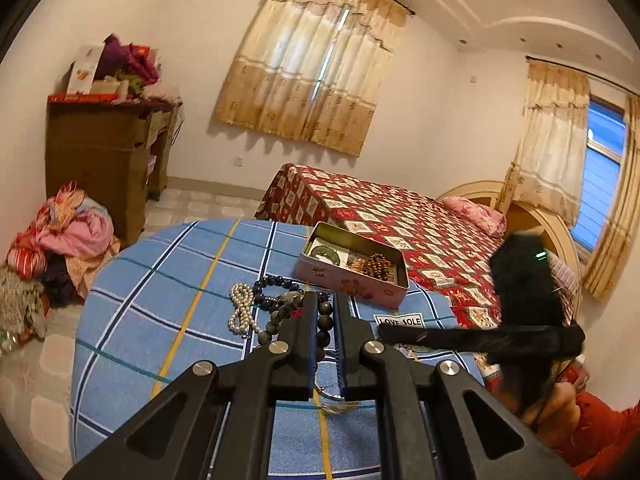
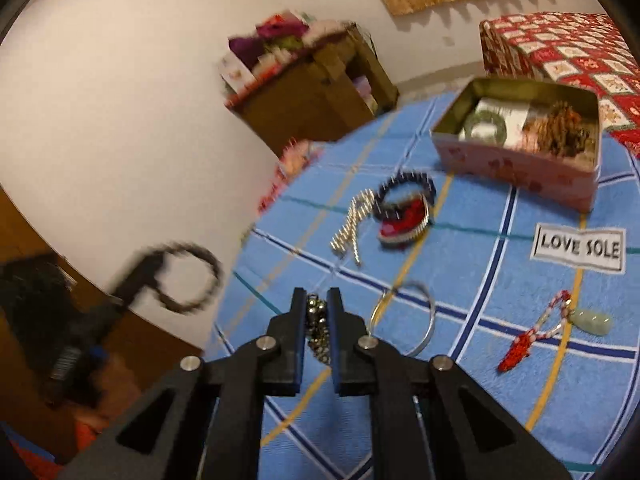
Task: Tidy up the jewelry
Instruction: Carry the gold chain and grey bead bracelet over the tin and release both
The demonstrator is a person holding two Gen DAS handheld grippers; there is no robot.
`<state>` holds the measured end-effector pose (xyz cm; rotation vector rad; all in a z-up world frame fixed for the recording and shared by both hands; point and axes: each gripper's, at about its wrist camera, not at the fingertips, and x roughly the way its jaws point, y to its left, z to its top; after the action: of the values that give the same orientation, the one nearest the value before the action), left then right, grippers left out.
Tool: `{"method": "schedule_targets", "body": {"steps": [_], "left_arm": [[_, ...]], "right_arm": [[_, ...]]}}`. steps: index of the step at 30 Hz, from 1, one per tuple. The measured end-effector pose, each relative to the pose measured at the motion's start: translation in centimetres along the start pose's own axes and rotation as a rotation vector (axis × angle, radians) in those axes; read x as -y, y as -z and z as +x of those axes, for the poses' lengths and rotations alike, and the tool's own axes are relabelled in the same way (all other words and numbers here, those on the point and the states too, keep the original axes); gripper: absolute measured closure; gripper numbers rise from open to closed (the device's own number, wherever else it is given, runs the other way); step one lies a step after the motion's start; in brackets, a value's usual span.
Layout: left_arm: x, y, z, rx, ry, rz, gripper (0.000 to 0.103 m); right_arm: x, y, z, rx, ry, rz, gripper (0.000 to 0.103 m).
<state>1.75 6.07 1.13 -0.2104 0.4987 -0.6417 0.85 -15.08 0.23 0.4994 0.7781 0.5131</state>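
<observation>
My left gripper [image 1: 323,300] is shut on a dark bead bracelet [image 1: 325,322] and holds it in the air; in the right wrist view that bracelet [image 2: 190,276] hangs blurred at the left. My right gripper [image 2: 316,300] has its jaws narrowly apart around a metallic bead chain [image 2: 318,332] lying on the blue checked cloth [image 2: 460,400]. The open pink tin [image 1: 352,270] holds a green bangle [image 1: 326,254] and brown beads [image 1: 378,266]. A pearl strand [image 1: 240,310] and a dark blue bead bracelet [image 1: 272,282] lie before it.
On the cloth lie a silver bangle [image 2: 404,316], a red item [image 2: 400,220], and a red cord with a jade pendant [image 2: 592,320]. A bed with red quilt [image 1: 400,216], a wooden cabinet [image 1: 108,152] and a clothes pile [image 1: 60,240] stand around.
</observation>
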Motion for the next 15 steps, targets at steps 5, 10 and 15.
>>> {"method": "schedule_targets", "body": {"steps": [5,10,15], "left_arm": [[-0.1,0.4,-0.2,-0.002,-0.015,-0.013,0.097],[0.6,0.3,-0.2,0.005,-0.010,0.003,0.097],[1.2,0.2,0.9,-0.010,0.017,0.011,0.097]], "right_arm": [[-0.1,-1.2,-1.6,0.042,-0.069,0.045,0.090],[-0.1,-2.6,-4.1,0.119,-0.093,0.059,0.090],[0.2,-3.7,-6.3,0.179,-0.060,0.054,0.090]]}}
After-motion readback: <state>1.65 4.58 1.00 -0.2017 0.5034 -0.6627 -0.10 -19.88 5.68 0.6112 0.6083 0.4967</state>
